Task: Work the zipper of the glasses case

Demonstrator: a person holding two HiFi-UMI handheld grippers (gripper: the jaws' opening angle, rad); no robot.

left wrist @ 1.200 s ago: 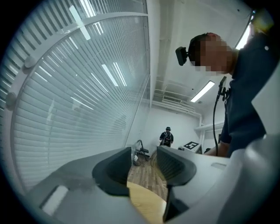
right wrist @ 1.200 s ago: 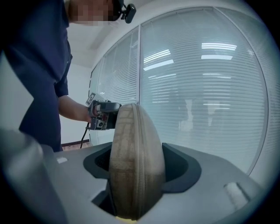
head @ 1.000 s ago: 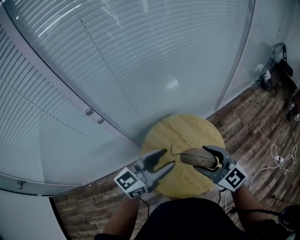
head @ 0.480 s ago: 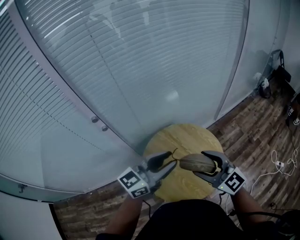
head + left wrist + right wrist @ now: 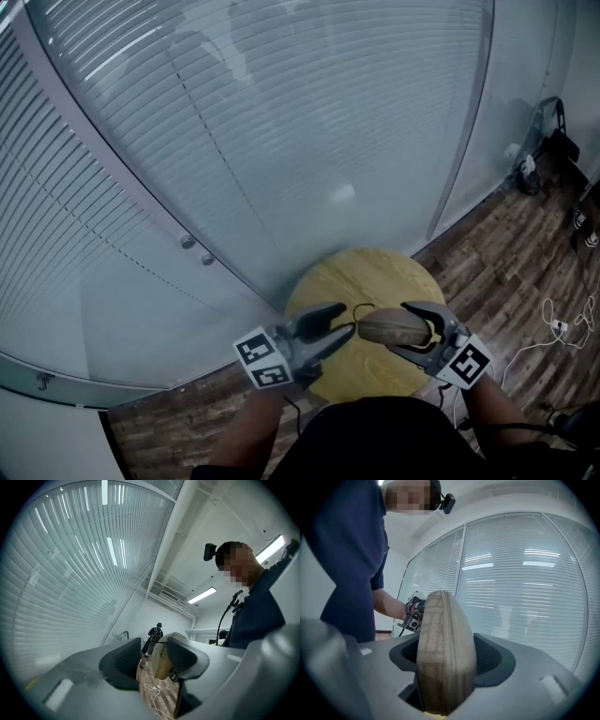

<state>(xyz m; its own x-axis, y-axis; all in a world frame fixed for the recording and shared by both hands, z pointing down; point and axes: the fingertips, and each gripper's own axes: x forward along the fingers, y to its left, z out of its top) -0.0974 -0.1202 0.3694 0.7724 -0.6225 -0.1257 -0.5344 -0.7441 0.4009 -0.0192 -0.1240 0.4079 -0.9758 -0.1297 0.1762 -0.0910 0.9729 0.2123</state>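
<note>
Over the round wooden table (image 5: 375, 272), my right gripper (image 5: 398, 324) is shut on a tan, oval glasses case (image 5: 394, 326). In the right gripper view the case (image 5: 443, 653) stands on edge between both pads, its zipper seam facing the camera. A thin dark pull cord (image 5: 353, 312) hangs from the case's left end. My left gripper (image 5: 345, 319) is at that end with its jaws opening, their tips right by the cord. In the left gripper view the case (image 5: 161, 660) shows just beyond the pads (image 5: 123, 660). I cannot tell whether the cord lies between them.
A curved glass wall with horizontal blinds (image 5: 281, 141) rises right behind the table. Wood-plank floor (image 5: 506, 253) surrounds it, with white cables (image 5: 562, 328) and dark equipment (image 5: 558, 122) at the right. A person (image 5: 153, 637) stands far off in the left gripper view.
My left gripper has moved right, up to the case's left end and its cord, and its jaws stand narrower than a second ago. The right gripper keeps its hold on the case.
</note>
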